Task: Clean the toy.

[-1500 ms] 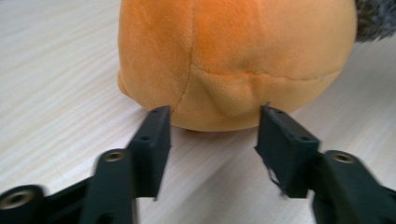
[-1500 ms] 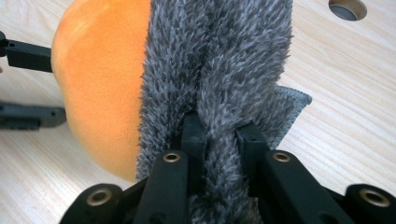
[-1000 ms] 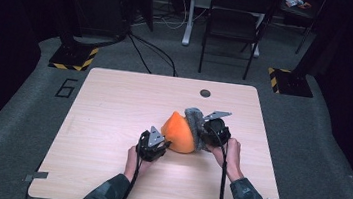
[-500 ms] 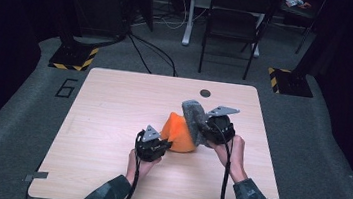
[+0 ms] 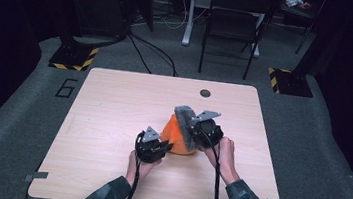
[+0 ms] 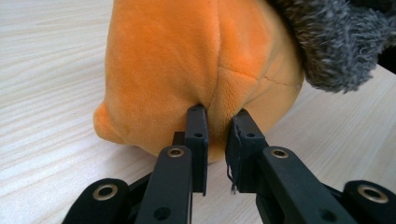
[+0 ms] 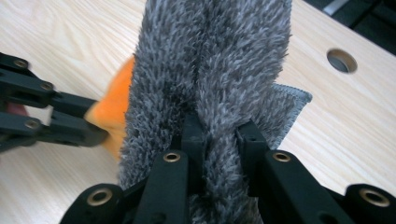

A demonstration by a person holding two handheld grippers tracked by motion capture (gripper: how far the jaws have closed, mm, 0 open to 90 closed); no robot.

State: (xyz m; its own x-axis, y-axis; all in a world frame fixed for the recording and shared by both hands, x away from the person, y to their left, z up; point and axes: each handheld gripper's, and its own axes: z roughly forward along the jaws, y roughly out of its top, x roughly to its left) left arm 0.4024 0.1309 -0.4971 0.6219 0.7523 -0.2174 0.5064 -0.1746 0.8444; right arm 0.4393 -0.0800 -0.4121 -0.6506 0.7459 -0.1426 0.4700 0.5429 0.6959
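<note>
While left gripper (image 5: 163, 146) pinches orange plush (image 6: 196, 70) fold at frame centre, right gripper (image 5: 196, 132) clamps grey cloth (image 7: 215, 70) draped over plush upper-right side; cloth hangs upright, nearer right hand.

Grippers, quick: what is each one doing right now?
Left gripper: closed, pinching a fold of the orange plush.
Right gripper: closed, pinching the grey fuzzy cloth.

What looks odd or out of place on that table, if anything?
Nothing looks spilled or broken. The one oddity is the orange plush: each tool pinches a fold of it, the left tool on orange fabric, the right tool on its grey fuzzy part, leaving it bunched up on the table.
</note>
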